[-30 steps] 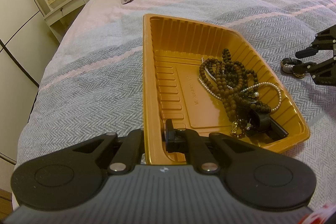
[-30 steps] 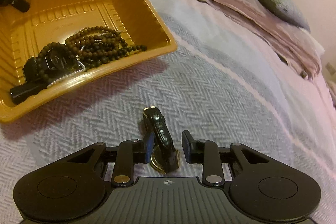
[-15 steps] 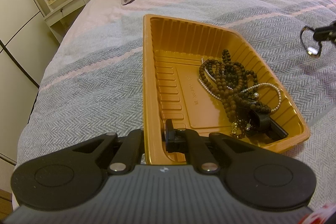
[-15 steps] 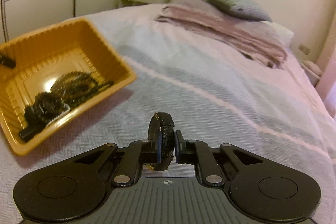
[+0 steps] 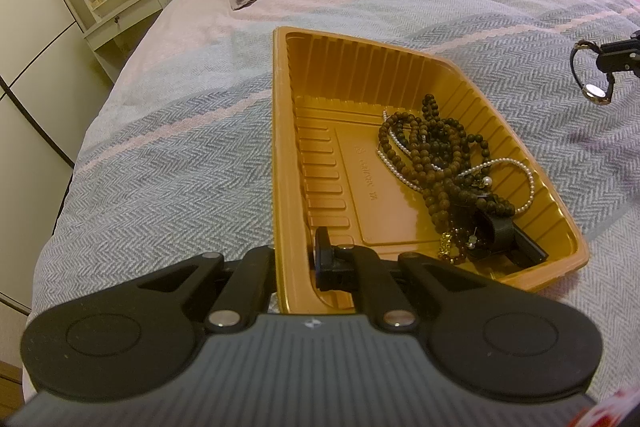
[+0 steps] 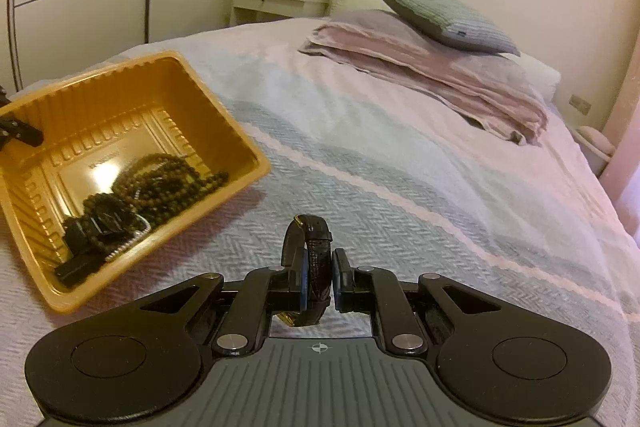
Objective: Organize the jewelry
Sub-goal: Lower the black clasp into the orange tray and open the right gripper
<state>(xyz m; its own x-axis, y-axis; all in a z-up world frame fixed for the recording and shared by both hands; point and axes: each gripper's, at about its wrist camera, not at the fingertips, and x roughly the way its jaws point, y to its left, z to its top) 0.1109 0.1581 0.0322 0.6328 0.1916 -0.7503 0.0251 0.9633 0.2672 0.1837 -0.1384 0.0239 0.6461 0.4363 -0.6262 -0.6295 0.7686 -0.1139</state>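
Starting at my left, I have the left tool (image 5: 294, 259) clenched on the near wall of the orange tray (image 5: 280, 155), one finger outside and one inside, pinning it on the bed (image 5: 160, 155). The bedspread is soft, so this hold looks to be what stops the tray sliding or tipping.

Inside the tray, toward its right end, lies a tangle of brown bead strands (image 5: 436, 155), a thin pearl string (image 5: 520, 167) and a dark strap piece (image 5: 504, 231). They crowd one corner, while the left half of the floor is bare.

Further right, over the bedspread and clear of the tray, my right tool (image 6: 318, 281) is grasping the wristwatch (image 6: 314, 267) by its black strap, the jaws having just closed on it. In the left view the watch (image 5: 592, 75) hangs below the fingers, its gold-rimmed face lowest.

The risks I see from here: the grip is on a narrow, glossy strap, so a quick swing toward the tray could let the heavy face pull it through the pads and drop it onto the bed. If I come in low, the dangling face may catch the tray's right rim and jolt the tray against my left hold. Letting go over the bead pile could snag the strap in the strands.
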